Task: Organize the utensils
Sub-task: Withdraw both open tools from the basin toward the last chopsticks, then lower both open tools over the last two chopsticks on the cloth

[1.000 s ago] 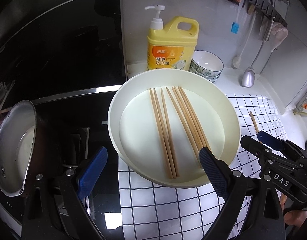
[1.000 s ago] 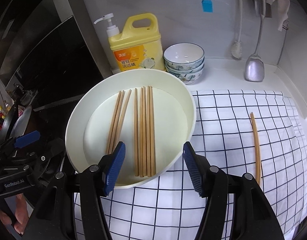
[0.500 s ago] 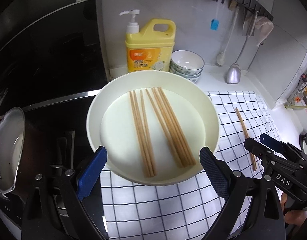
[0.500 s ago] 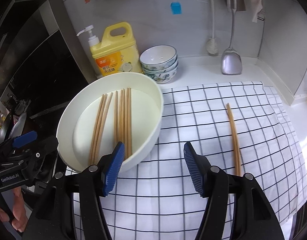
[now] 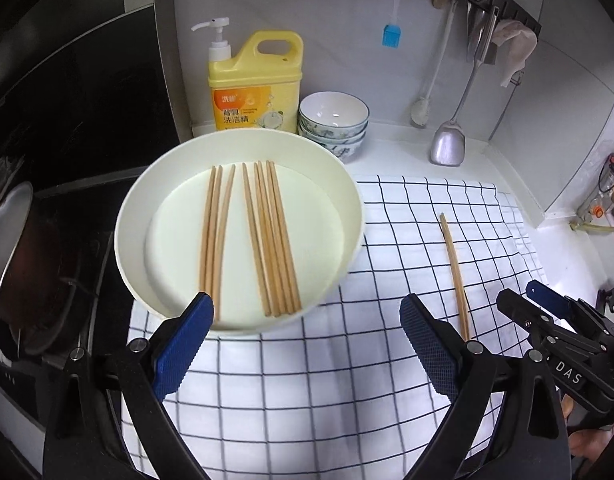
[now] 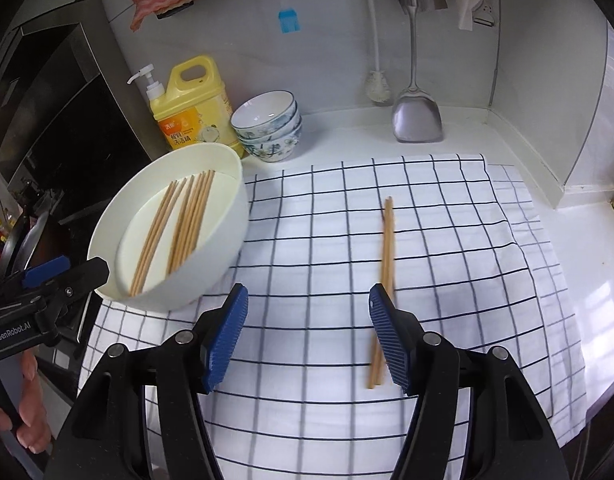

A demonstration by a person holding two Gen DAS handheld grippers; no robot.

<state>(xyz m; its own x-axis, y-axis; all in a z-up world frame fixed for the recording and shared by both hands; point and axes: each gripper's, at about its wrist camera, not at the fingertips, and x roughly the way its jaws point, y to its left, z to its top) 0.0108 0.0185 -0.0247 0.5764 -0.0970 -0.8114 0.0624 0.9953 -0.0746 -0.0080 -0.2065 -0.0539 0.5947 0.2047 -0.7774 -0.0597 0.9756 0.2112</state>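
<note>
Hovering over checked cloth [image 6: 307, 408], both tongs [image 6: 307, 336] [image 5: 307, 340] agape, empty; chopstick pair [image 6: 387, 240] lower right, likely sorted from bowl [image 6: 235, 240].

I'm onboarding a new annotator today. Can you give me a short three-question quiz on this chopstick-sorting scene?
1. True or false: the right gripper is clamped on chopsticks.
2. Where do most of the chopsticks lie?
A. in the white basin
B. in the stacked bowls
C. on the checked cloth
3. Fill in: the loose pair of chopsticks lies on the checked ____.

Key
1. False: its jaws are open with nothing between them.
2. A
3. cloth
</note>
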